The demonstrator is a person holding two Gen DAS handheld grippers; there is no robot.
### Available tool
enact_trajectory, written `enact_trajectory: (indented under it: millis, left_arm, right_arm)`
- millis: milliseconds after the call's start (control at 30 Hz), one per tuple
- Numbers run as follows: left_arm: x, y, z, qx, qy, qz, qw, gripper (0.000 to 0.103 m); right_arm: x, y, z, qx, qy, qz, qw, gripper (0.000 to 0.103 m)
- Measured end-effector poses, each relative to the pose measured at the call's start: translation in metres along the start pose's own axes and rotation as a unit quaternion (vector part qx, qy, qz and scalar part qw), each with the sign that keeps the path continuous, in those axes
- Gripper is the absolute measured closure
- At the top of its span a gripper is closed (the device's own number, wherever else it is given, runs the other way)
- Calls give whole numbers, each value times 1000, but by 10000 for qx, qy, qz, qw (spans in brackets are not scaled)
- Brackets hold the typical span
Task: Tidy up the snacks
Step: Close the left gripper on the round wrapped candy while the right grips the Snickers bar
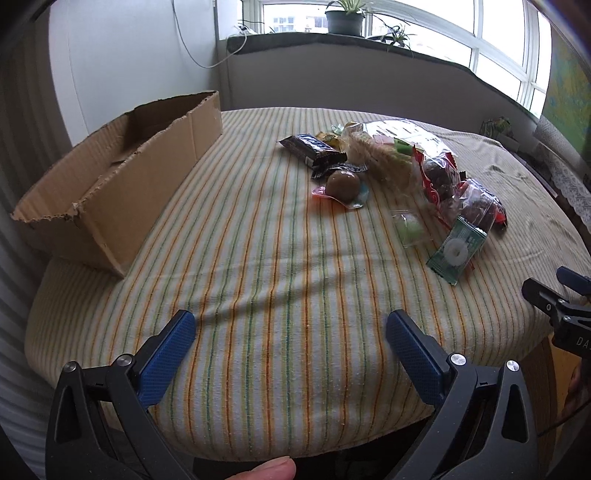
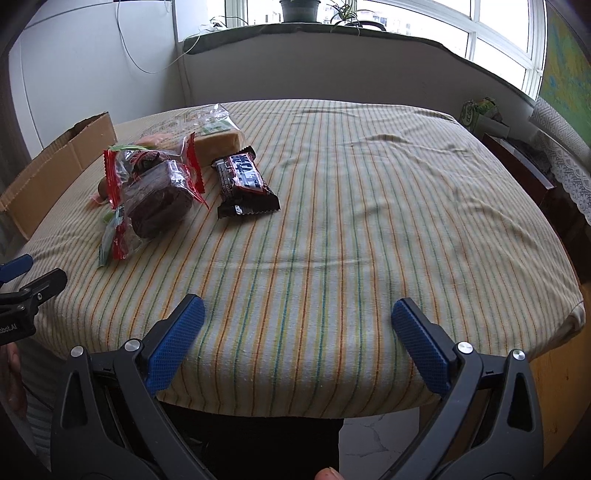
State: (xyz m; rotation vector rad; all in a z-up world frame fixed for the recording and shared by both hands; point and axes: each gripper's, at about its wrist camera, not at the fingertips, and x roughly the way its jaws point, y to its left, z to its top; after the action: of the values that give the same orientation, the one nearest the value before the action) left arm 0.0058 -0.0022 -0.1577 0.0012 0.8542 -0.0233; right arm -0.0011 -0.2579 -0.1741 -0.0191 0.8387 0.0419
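A heap of wrapped snacks lies on the striped tablecloth (image 1: 258,288). It holds a dark chocolate bar (image 1: 312,149), a round brown sweet (image 1: 342,184), a clear bag of biscuits (image 1: 388,151), red-edged packets of dark cakes (image 1: 439,177), a small green sweet (image 1: 408,227) and a green packet (image 1: 456,251). My left gripper (image 1: 290,332) hovers open over the table's near edge, nothing between its blue pads. In the right wrist view the dark cakes (image 2: 155,195) and chocolate bar (image 2: 243,181) lie far left of my open, empty right gripper (image 2: 297,317).
An open cardboard box (image 1: 122,177) with torn edges stands at the table's left side. Behind the table run a wall, a windowsill with potted plants (image 1: 343,18) and a dangling cable. A lace-covered cabinet (image 2: 569,177) stands to the right. A thumb (image 1: 269,470) shows below.
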Motion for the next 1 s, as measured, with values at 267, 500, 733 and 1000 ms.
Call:
enact_trajectory:
  millis: [267, 500, 733, 1000]
  left_arm:
    - [-3, 7, -15, -106, -632, -232, 9977, 0]
    - [-4, 7, -22, 19, -1138, -334, 9929, 0]
    - [1, 1, 6, 112, -874, -404, 9953, 0]
    - [16, -1, 76, -46, -613, -700, 9957, 0]
  right_arm:
    - [-6, 4, -8, -118, -468, 29, 9988, 0]
    - [-6, 4, -10, -70, -696, 26, 9975, 0]
    - [9, 6, 31, -298, -490, 277, 9980, 0]
    - [27, 4, 87, -606, -128, 260, 9977, 0]
